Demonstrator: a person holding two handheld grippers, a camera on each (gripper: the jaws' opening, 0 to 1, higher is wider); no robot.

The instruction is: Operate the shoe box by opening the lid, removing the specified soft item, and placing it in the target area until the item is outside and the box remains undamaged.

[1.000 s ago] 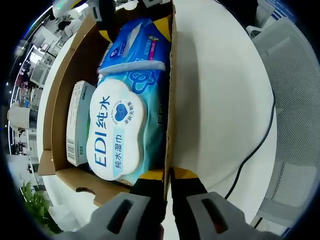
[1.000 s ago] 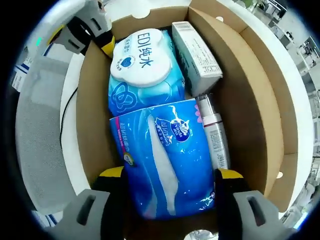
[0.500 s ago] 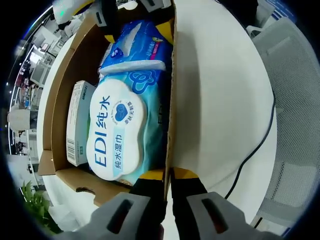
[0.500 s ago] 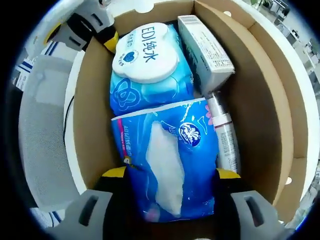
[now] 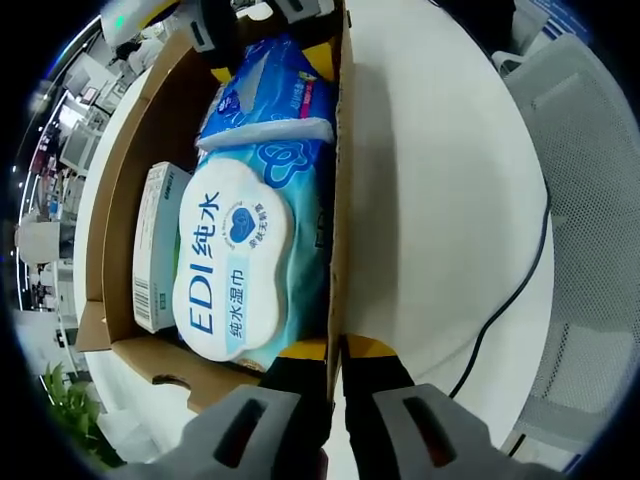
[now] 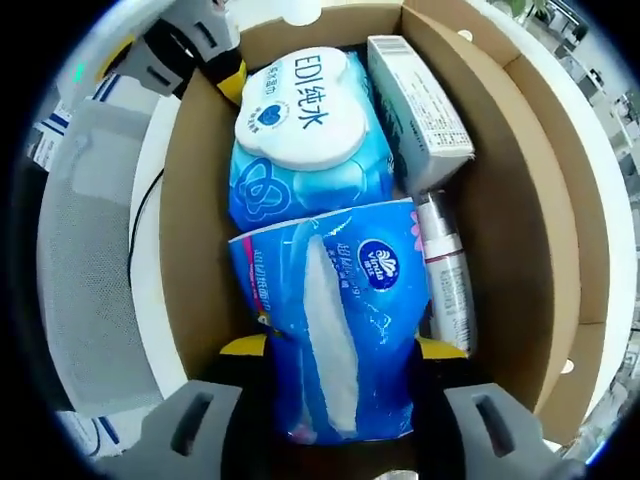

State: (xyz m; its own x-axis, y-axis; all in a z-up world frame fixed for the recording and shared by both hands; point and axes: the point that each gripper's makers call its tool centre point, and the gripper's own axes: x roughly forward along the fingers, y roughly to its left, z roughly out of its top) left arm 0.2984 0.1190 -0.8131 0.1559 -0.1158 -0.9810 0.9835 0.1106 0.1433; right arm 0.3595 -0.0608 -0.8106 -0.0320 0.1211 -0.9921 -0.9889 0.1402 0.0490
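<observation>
Shoe box [image 5: 120, 180] in the left gripper view lies open on the white desk [image 5: 440, 210], its cardboard walls running away from the camera. The left claw [image 5: 335, 350] has its yellow-tipped jaws pressed onto the near end of the box's right wall, one jaw inside and one outside, pinching the cardboard. Inside the box, nearest this claw, lies a pale blue wet wipes pack [image 5: 250, 260] with a white lid printed "EDI". To its left a small white carton [image 5: 155, 245] stands on edge against the left wall. Beyond the wipes sits the blue tissue pack [image 5: 275, 90], with the right claw [image 5: 265, 55] at the far end around it. A black cable [image 5: 520, 280] crosses the desk to the right, near a grey mesh chair [image 5: 590, 200].

In the right gripper view the right claw [image 6: 340, 345] holds the blue tissue pack [image 6: 335, 325] between its two yellow-tipped jaws, one pressed to each side of the soft pack, which stands inside the shoe box [image 6: 500, 180]. Past it lie the wet wipes pack [image 6: 305, 135] and the white carton [image 6: 420, 100]. A slim white tube [image 6: 447, 280] lies just beside the tissue pack, to its right. The left claw [image 6: 230, 80] grips the far left corner of the box
</observation>
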